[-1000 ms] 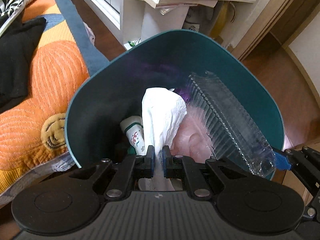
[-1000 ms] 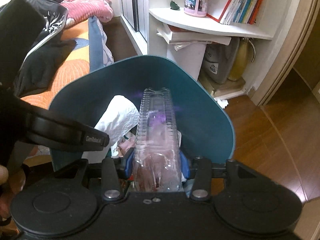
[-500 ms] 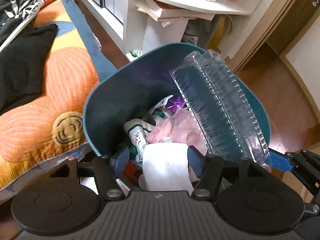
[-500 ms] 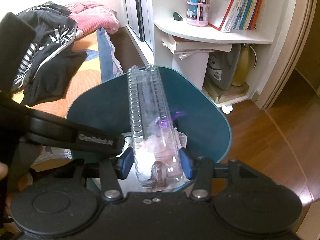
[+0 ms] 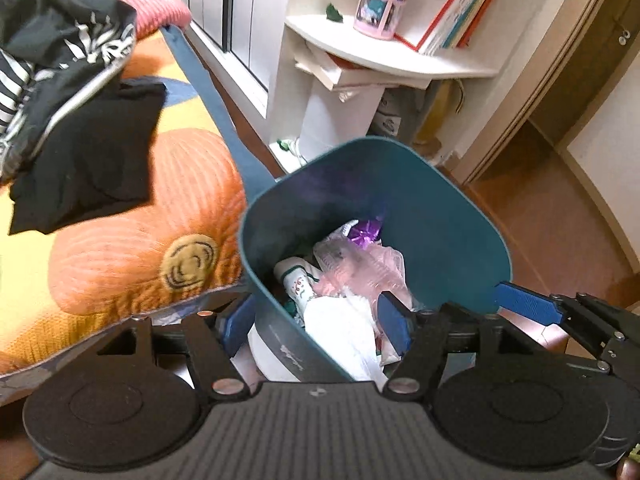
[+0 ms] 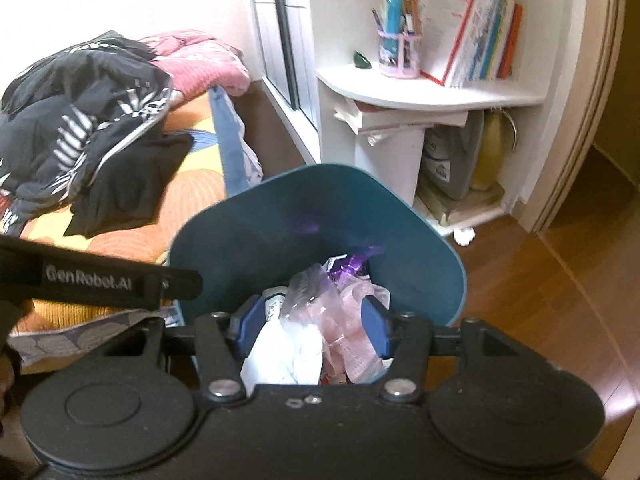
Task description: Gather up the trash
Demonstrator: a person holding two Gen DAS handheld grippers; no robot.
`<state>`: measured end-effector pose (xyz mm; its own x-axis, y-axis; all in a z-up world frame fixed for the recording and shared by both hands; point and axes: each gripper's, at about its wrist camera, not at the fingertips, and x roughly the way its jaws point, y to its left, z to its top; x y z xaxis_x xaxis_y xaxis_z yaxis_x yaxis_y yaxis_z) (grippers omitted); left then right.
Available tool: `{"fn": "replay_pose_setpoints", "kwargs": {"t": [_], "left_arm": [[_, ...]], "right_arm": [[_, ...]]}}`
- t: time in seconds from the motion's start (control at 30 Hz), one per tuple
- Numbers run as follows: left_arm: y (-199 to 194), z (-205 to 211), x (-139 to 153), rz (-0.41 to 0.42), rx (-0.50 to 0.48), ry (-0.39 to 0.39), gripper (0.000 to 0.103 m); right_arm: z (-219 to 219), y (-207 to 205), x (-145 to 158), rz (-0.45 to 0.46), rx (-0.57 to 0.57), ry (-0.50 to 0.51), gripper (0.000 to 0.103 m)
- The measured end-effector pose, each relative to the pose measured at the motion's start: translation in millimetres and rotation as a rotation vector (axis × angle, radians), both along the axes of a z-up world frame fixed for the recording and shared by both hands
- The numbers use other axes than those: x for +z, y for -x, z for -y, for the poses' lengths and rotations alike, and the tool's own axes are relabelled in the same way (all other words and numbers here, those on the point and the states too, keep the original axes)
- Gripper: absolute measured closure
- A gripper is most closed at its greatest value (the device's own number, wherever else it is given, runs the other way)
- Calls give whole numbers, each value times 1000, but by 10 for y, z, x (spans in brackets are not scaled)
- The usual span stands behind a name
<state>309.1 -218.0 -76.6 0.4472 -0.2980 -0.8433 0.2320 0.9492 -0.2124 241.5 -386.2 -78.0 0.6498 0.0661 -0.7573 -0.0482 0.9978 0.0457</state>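
A teal trash bin [image 5: 432,200] stands on the floor beside the bed; it also shows in the right wrist view [image 6: 320,200]. Inside lie white tissue [image 5: 344,320], pink plastic [image 5: 372,268], a purple wrapper [image 5: 364,234] and a crumpled clear plastic tray [image 6: 304,292]. My left gripper [image 5: 316,322] is open and empty above the bin's near rim. My right gripper [image 6: 310,326] is open and empty above the bin, its blue pad [image 5: 524,304] showing at the right of the left wrist view.
A bed with an orange flower quilt [image 5: 120,220] and dark clothes [image 5: 60,80] lies to the left. A white corner shelf [image 6: 432,96] with books and a pen cup stands behind the bin. A crumpled white paper [image 6: 464,236] lies on the wooden floor.
My left gripper opened and dropped the white tissue into the bin. My right gripper opened and released the clear plastic tray into the bin. Both grippers have risen and pulled back.
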Motion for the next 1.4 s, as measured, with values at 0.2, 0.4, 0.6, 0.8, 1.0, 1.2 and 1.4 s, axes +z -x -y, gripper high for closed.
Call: {"fn": "replay_pose_setpoints", "kwargs": {"t": [0.2,0.4,0.6,0.8,1.0,1.2,1.4], "left_arm": [[220,-174,241,64,0,30,36],[494,-290,506,150,-10,53,30],[810,-373,769,255,-31,70,21],[1130,-496,938,338,-38,103,19],[1419,-575,1009,416,-48,99,6],[1636,-604,1047,483,-67,119,0],[1748,-575,991,477,-92,120,0]], "right_arm": [[-12,313,249,80,16,8,49],[13,627,518,197,5,11,49],[-6,942,764,308,24,-13,49],[-126,1184,904,384,13,9,49],[-146,1334,923,374,-15,-57,49],[-107,1476,886,376,-60,-109,49],[-107,1597,852,366,-87,-107,48]]}}
